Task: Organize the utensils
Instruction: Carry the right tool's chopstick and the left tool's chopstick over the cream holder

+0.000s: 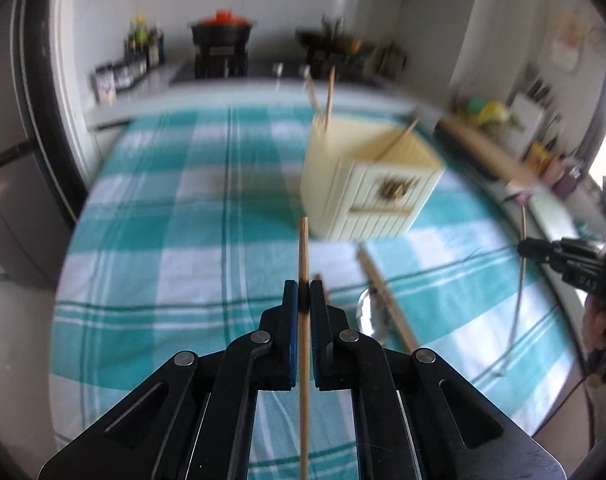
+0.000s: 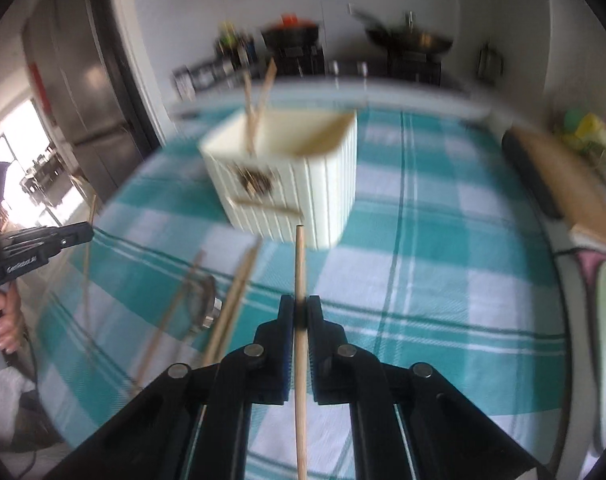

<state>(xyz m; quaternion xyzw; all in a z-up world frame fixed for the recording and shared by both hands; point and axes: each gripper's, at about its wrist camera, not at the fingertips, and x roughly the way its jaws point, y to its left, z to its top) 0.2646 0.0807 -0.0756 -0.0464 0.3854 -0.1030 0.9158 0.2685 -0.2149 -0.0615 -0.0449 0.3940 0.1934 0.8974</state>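
The left gripper (image 1: 303,294) is clamped on a thin pale wooden chopstick (image 1: 303,248), and the right gripper (image 2: 300,312) is clamped on a second pale wooden chopstick (image 2: 299,264); both sticks stand upright between the pads. On the teal-and-white checked cloth (image 1: 151,240) covering the counter, a cream ribbed square utensil holder (image 1: 367,196) stands toward the far edge with chopsticks leaning inside. Loose wooden chopsticks (image 2: 235,300) and a shiny metal ladle (image 2: 207,304) lie toward the near edge.

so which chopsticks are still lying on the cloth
The loose pair beside the metal spoon; others stand in the cream holder or sit clamped in each gripper.
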